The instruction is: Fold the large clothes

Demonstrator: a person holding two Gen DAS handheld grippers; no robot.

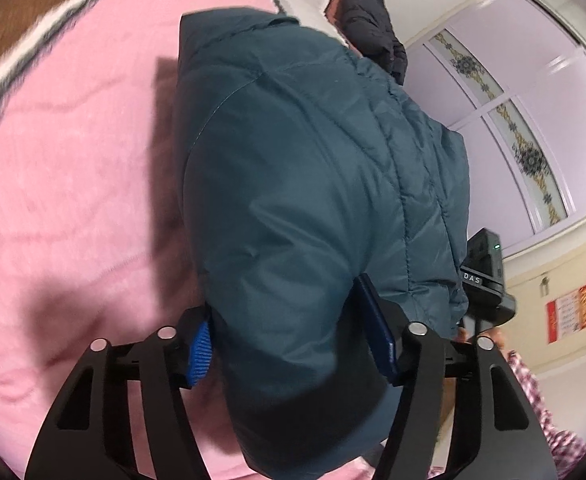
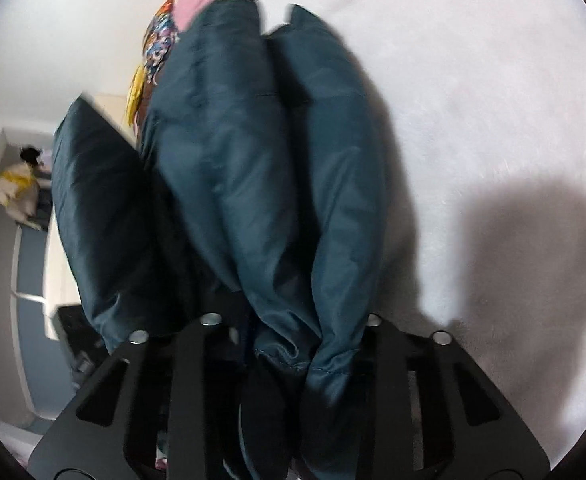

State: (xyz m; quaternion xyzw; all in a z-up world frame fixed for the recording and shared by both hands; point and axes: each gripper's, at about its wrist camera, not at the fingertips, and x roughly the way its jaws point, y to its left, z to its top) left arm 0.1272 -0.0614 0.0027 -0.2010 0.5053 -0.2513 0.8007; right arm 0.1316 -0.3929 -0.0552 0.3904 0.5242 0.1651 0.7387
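A puffy teal jacket (image 1: 313, 184) fills the middle of the left wrist view, raised over a pink blanket (image 1: 73, 160). My left gripper (image 1: 283, 308) has its blue pads (image 1: 200, 354) pressed against both sides of a thick fold of it. In the right wrist view the jacket (image 2: 261, 168) hangs in long bunched folds over a pale bed surface (image 2: 473, 100). My right gripper (image 2: 293, 344) is shut on a gathered hem of the jacket, and the fabric hides its fingertips. The right gripper's camera body (image 1: 487, 272) shows just past the jacket's right edge.
A black jacket (image 1: 369, 16) lies at the far end of the bed. Lilac panelled doors (image 1: 533, 80) and a red poster (image 1: 577, 304) are at the right. A person's plaid sleeve (image 1: 533, 400) is at lower right. Colourful fabric (image 2: 157, 52) lies beyond the teal jacket.
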